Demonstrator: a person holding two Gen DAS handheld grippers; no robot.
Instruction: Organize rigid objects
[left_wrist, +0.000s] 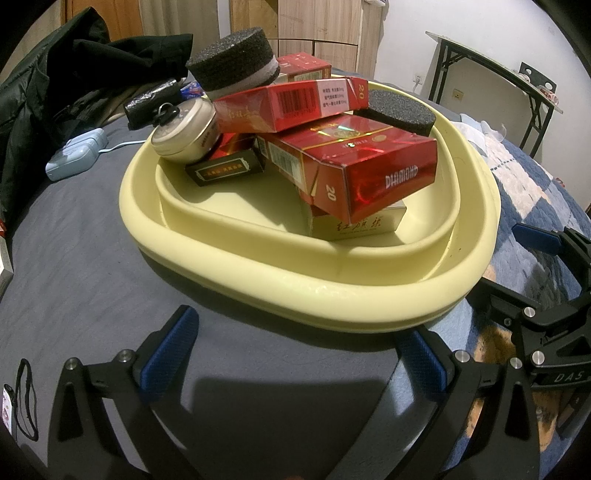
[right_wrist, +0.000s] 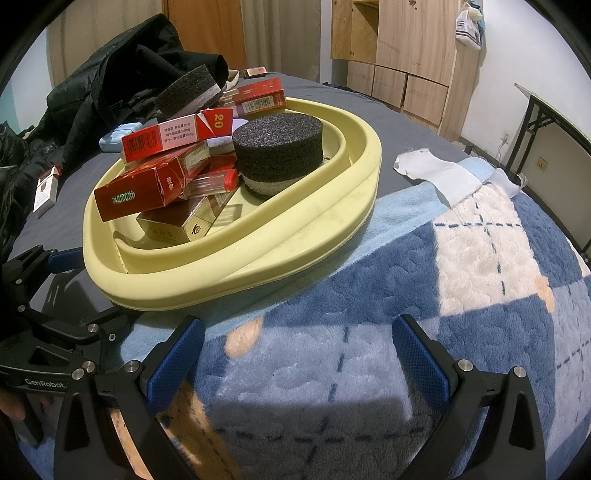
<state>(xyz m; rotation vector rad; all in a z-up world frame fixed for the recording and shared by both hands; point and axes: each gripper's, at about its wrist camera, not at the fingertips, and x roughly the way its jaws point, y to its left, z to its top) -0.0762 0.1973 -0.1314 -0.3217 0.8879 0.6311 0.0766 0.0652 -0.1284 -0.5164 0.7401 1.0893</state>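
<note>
Pale yellow tray (left_wrist: 332, 291) on bed, heaped with red cartons (left_wrist: 354, 162), black foam pucks (right_wrist: 279, 147) (tilted)

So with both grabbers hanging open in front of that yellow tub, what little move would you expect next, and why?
Probably the left gripper eases forward toward the yellow basin. Both it and the right gripper are open and empty. The pile inside looks unsteady: a red carton lies tilted across the DIAMOND carton, with a black foam puck perched on top.
</note>
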